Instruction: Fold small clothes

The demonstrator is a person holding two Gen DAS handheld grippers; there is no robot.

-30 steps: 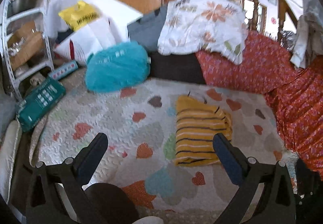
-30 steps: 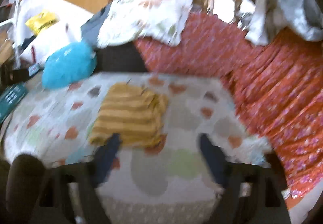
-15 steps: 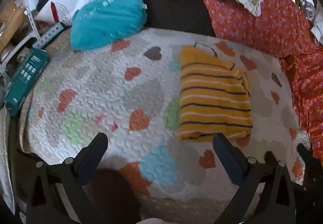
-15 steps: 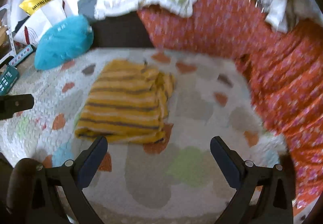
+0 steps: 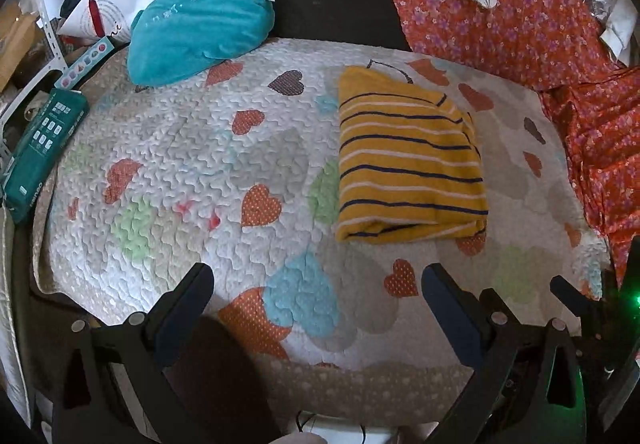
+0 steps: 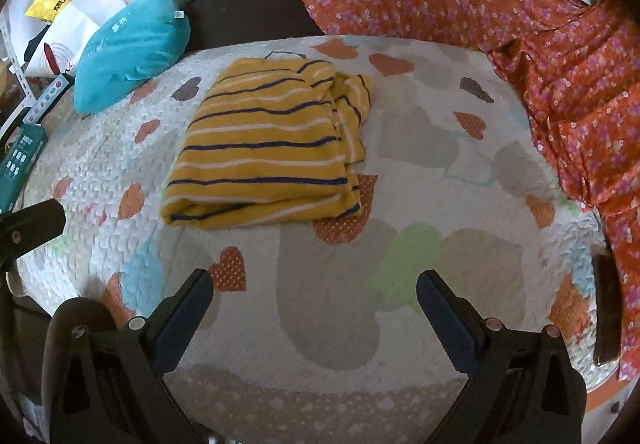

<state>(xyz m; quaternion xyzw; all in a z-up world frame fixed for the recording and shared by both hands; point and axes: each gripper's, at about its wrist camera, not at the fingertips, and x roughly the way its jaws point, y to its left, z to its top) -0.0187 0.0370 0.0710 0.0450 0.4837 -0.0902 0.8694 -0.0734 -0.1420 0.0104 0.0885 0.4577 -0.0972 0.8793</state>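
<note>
Two grippers hang over the heart quilt [image 5: 168, 147], fingers spread wide, holding nothing: the left gripper [image 5: 318, 298] and the right gripper [image 6: 314, 296]. From the left gripper, the folded yellow striped shirt [image 5: 404, 159] lies flat at one o'clock; from the right, at eleven o'clock.

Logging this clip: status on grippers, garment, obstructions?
Left gripper open, empty. Right gripper open, empty. Striped yellow garment lies folded on heart quilt, untouched. Nothing between grippers and garment.
</note>
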